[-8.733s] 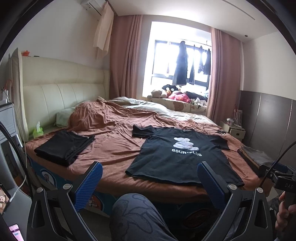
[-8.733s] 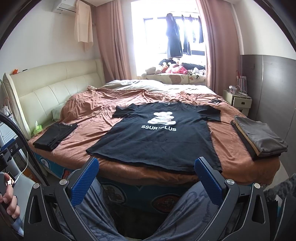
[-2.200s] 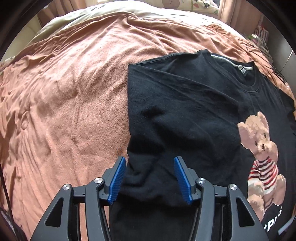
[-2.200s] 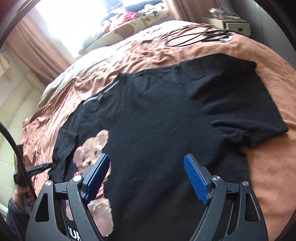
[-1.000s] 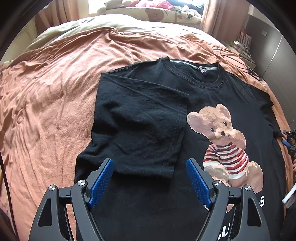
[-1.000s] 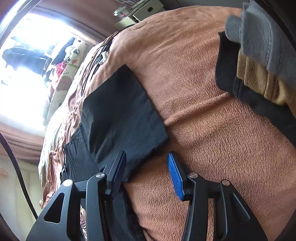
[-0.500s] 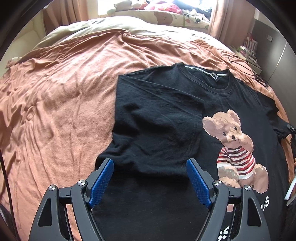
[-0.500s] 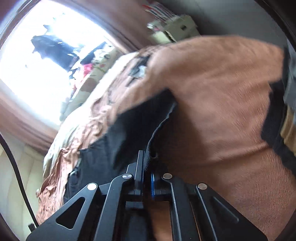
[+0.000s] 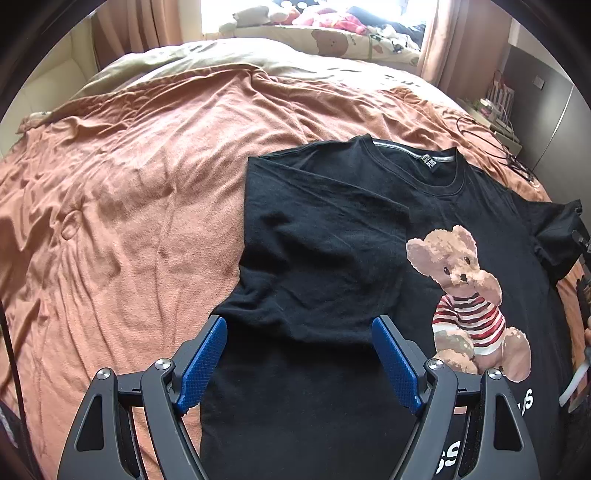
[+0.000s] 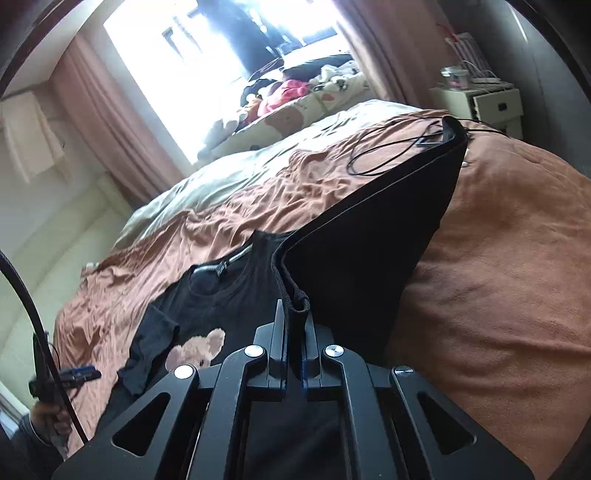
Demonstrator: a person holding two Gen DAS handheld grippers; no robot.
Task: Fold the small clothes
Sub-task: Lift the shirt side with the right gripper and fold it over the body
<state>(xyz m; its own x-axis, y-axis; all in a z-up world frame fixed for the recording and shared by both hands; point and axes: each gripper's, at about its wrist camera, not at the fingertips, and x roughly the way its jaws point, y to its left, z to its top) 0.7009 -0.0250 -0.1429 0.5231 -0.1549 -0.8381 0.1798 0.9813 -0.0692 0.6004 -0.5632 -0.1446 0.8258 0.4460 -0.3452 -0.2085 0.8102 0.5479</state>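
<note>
A black T-shirt (image 9: pixel 332 406) with a teddy-bear print (image 9: pixel 465 302) lies on the brown bedspread (image 9: pixel 129 221). Its left sleeve (image 9: pixel 325 258) is folded inward over the chest. My left gripper (image 9: pixel 299 365) hovers open above that folded sleeve's lower edge, nothing between its blue pads. In the right wrist view my right gripper (image 10: pixel 294 321) is shut on the hem of the right sleeve (image 10: pixel 369 240), which it holds lifted off the bed as a taut black panel. The same raised sleeve (image 9: pixel 557 236) shows at the right edge of the left wrist view.
A black cable (image 10: pixel 388 155) lies on the bedspread beyond the raised sleeve. A bedside cabinet (image 10: pixel 484 103) stands at the far right. Plush toys (image 9: pixel 314 14) line the windowsill past a beige duvet (image 9: pixel 221 59). A person's hand (image 10: pixel 48 410) holds the left gripper's handle.
My right gripper closed on the right sleeve's hem, rolled, and lifted it off the bed. The left gripper stayed open and drifted slightly back from the folded left sleeve.
</note>
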